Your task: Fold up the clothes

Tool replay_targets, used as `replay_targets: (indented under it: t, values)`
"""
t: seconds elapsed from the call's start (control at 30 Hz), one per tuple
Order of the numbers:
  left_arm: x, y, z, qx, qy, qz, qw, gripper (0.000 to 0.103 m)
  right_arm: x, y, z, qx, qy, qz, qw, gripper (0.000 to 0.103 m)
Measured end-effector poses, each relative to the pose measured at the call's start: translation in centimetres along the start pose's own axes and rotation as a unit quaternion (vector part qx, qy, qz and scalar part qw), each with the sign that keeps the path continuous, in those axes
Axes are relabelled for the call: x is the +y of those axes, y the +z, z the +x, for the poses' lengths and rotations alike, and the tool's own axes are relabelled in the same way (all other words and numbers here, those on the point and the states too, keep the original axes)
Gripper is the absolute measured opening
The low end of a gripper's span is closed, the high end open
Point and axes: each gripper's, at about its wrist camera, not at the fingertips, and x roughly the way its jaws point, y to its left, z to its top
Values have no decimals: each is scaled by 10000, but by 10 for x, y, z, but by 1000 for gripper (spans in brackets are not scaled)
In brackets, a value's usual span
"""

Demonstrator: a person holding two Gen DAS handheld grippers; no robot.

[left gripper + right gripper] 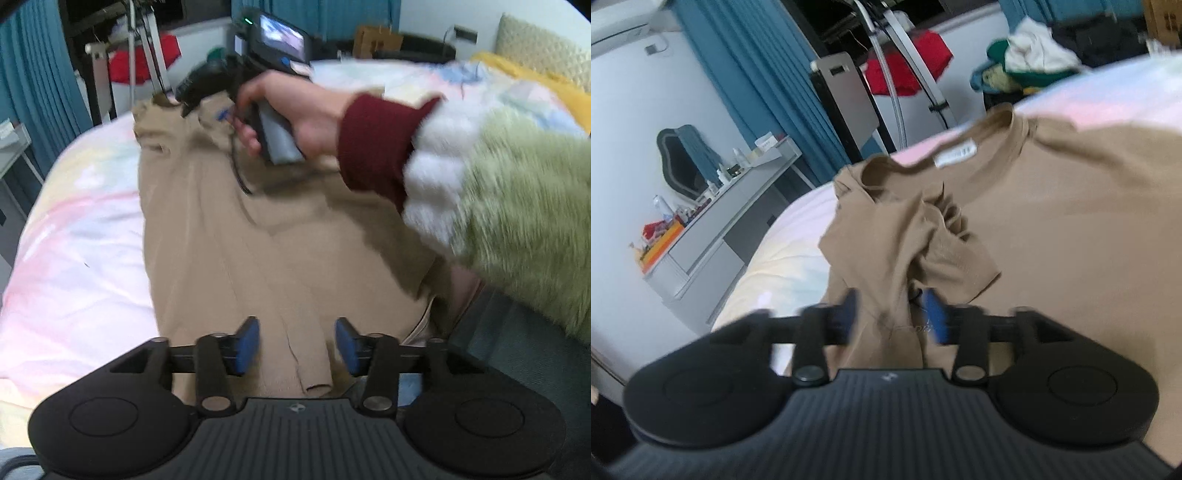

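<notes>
A tan T-shirt (236, 236) lies spread on the pastel bed (74, 258), collar at the far end. My left gripper (297, 343) is open over the shirt's near hem, a fold of cloth between its blue pads. The right gripper (192, 96), held by a hand, hovers near the collar in the left wrist view. In the right wrist view the right gripper (892, 314) is open, with a bunched sleeve (923, 243) rising between its pads; the white collar label (955, 155) shows beyond.
Blue curtains (764, 96), a grey desk with small items (713, 229), a stand with a red cloth (908, 66) and a pile of clothes (1027, 62) lie beyond the bed. A yellow blanket (546, 88) is at the far right.
</notes>
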Motion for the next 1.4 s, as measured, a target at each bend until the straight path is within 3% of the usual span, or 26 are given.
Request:
replay_targets:
  t: [0.07,0.27,0.43,0.57,0.67,0.7,0.83,1.0,1.4]
  values:
    - [2,5,-15,-222,35,-139,9996,62,5,2,-20,-42,-168,-115,9998,66]
    - [28,26,-47,-837,60,-516,9951,70,29,9,-107,-317,-523,-593,9964,67]
    - [54,56,-62,-1417,185,-692,9873,78,45,-4,-187,-737,-609,-915,9912,71]
    - [68,85,-60,-1646,113,-941,9818,82,47,-22,-237,-1043,-660,-925,9880,71]
    - [75,111,-37,-1808,267,-830,9797,95,40,-38,-258,-1240,-744,-813,9861,71]
    - [76,117,-30,-1883,311,-819,9782,100,37,-45,-261,-1295,-775,-795,9854,71]
    - [83,126,11,-2022,433,-866,9745,101,21,-68,-249,-1188,-887,-753,9861,71]
    - [92,112,48,-1958,617,-1290,9702,101,12,-74,-225,-1083,-1204,-716,9842,71]
    - [101,90,46,-2068,792,-1569,9625,102,7,-75,-221,-1105,-1208,-430,9856,71]
